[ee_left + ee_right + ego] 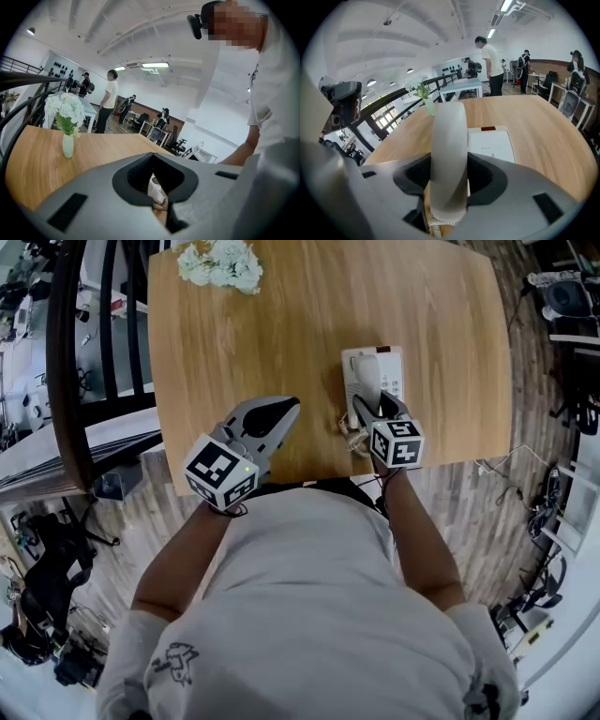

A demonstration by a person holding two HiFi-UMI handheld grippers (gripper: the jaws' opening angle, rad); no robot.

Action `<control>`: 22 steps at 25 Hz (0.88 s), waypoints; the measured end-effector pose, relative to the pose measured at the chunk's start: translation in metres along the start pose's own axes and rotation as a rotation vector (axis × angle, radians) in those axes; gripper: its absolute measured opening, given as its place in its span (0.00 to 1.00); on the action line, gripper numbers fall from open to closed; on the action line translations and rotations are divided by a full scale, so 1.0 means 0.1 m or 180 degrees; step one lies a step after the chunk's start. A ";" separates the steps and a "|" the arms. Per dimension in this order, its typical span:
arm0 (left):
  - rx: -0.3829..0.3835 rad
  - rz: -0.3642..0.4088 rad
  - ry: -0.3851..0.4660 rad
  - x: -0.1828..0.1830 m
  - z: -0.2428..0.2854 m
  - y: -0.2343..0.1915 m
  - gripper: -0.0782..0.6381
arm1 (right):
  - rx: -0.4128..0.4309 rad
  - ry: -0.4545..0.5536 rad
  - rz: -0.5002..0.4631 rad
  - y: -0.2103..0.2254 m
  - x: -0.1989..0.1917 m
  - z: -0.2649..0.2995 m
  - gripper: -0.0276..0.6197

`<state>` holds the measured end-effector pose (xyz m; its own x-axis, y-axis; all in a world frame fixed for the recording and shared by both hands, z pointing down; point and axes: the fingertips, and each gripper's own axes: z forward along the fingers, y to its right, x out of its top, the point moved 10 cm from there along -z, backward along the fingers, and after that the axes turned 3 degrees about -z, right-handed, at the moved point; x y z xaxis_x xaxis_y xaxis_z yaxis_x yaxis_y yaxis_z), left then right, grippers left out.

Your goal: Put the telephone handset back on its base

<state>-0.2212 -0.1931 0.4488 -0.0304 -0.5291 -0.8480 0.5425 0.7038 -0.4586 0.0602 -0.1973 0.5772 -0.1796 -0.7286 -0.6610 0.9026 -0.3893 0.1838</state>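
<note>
Right gripper (367, 401), right of the frame's centre, pinches the white telephone handset (449, 154) between its jaws, directly over the white base (394, 367) near the wooden table's (234, 352) lower edge, while the left gripper (289, 409), jaws pressed together and empty, hovers to its left.

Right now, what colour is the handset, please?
The handset is off-white; right gripper view shows it best.

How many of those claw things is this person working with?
2. The left claw hangs empty over the table's near edge; the right claw grips the telephone handset over its base. None seem hidden.
</note>
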 end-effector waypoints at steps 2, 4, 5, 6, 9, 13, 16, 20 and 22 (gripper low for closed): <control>-0.0012 -0.0028 -0.0011 -0.02 0.04 -0.02 0.12 | -0.0025 -0.0080 0.0030 0.02 -0.01 0.08 0.38; -0.0028 -0.0052 -0.0022 -0.04 0.07 -0.04 0.12 | -0.0043 -0.0145 0.0054 0.04 -0.03 0.15 0.38; -0.0035 -0.0061 -0.0029 -0.05 0.09 -0.05 0.12 | -0.0057 -0.0177 0.0062 0.04 -0.03 0.18 0.38; -0.0039 -0.0071 -0.0034 -0.06 0.09 -0.06 0.12 | -0.0071 -0.0210 0.0069 0.04 -0.03 0.21 0.38; -0.0039 -0.0116 -0.0044 -0.08 0.10 -0.09 0.12 | -0.0105 -0.0312 0.0100 0.03 -0.05 0.29 0.38; -0.0055 -0.0147 -0.0040 -0.09 0.10 -0.11 0.12 | -0.0145 -0.0427 0.0155 0.03 -0.06 0.37 0.38; -0.0060 -0.0185 -0.0042 -0.10 0.11 -0.13 0.12 | -0.0179 -0.0489 0.0188 0.03 -0.05 0.41 0.38; -0.0065 -0.0214 -0.0037 -0.11 0.11 -0.15 0.12 | -0.0214 -0.0545 0.0228 0.02 -0.06 0.45 0.38; -0.0068 -0.0223 -0.0039 -0.12 0.10 -0.17 0.12 | -0.0241 -0.0556 0.0256 0.02 -0.07 0.47 0.38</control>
<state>-0.2216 -0.2030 0.4695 -0.0573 -0.5831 -0.8104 0.5214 0.6748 -0.5224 0.0450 -0.2193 0.6167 -0.1649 -0.8448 -0.5090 0.9424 -0.2873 0.1714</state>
